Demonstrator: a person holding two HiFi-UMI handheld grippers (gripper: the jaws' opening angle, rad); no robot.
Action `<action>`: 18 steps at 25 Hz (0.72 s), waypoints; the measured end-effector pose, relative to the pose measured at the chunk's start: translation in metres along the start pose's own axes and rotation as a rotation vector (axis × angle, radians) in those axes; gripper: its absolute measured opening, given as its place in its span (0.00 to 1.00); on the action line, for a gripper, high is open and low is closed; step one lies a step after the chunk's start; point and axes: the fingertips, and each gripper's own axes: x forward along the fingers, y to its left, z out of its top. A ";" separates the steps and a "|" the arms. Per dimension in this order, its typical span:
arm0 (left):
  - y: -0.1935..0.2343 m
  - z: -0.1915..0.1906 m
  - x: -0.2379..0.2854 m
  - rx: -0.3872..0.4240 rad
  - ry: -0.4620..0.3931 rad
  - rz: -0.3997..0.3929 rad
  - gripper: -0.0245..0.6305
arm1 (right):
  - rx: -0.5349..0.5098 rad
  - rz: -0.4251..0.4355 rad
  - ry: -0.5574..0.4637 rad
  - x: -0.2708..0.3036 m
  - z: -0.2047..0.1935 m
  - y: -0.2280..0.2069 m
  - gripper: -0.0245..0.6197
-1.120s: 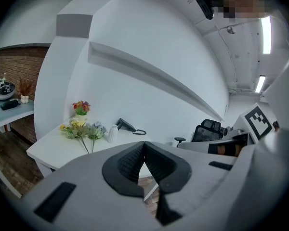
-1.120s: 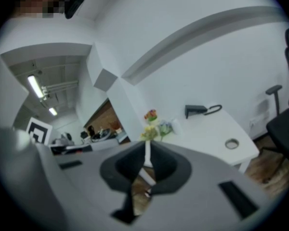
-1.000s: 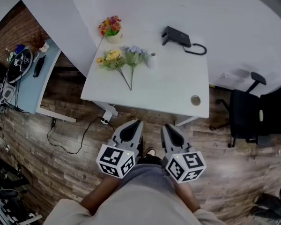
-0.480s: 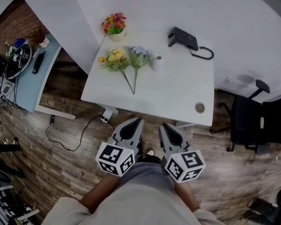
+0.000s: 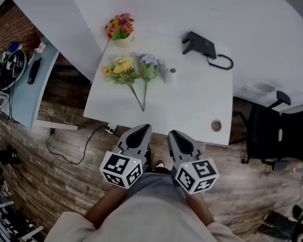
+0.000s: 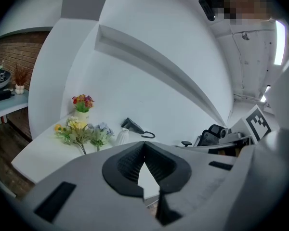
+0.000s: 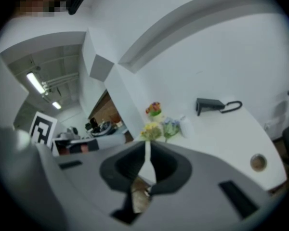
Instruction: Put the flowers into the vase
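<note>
Nothing looked done: the yellow flower bunch (image 5: pixel 120 68) and pale blue flower bunch (image 5: pixel 149 64) lay on the white bench (image 5: pixel 192 100) beside the small white ribbed vase (image 5: pixel 169 74), while the left gripper (image 5: pixel 140 130) and right gripper (image 5: pixel 174 135) hung short of it, jaws together, empty

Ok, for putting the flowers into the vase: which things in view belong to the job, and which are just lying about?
Belong to the job: yellow flower bunch; pale blue flower bunch; white vase; left gripper and right gripper, jaws shut, both empty.

Just lying about: small pot of mixed flowers; black device with looped cable; round cable port; black office chair.
</note>
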 end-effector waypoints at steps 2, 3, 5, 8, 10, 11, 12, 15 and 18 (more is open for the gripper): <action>0.011 0.006 0.007 -0.005 0.005 -0.001 0.07 | 0.002 -0.001 0.008 0.013 0.006 -0.001 0.08; 0.016 0.010 0.011 -0.008 0.007 -0.002 0.07 | 0.004 -0.002 0.011 0.020 0.009 -0.002 0.08; 0.028 0.017 0.017 -0.013 0.009 -0.003 0.07 | 0.006 -0.003 0.017 0.034 0.015 -0.002 0.08; 0.047 0.028 0.027 -0.019 0.010 -0.008 0.07 | 0.005 -0.006 0.022 0.055 0.027 0.000 0.08; 0.059 0.037 0.034 -0.022 0.007 -0.013 0.07 | 0.004 -0.008 0.023 0.068 0.035 0.001 0.08; 0.064 0.041 0.037 -0.023 0.005 -0.015 0.07 | 0.003 -0.010 0.025 0.074 0.038 0.002 0.08; 0.070 0.045 0.039 -0.024 0.003 -0.017 0.07 | 0.002 -0.012 0.027 0.080 0.041 0.003 0.08; 0.087 0.057 0.044 -0.029 -0.005 -0.024 0.07 | 0.000 -0.014 0.031 0.099 0.050 0.007 0.08; 0.103 0.068 0.049 -0.028 -0.011 -0.035 0.07 | -0.008 -0.014 0.027 0.116 0.059 0.013 0.08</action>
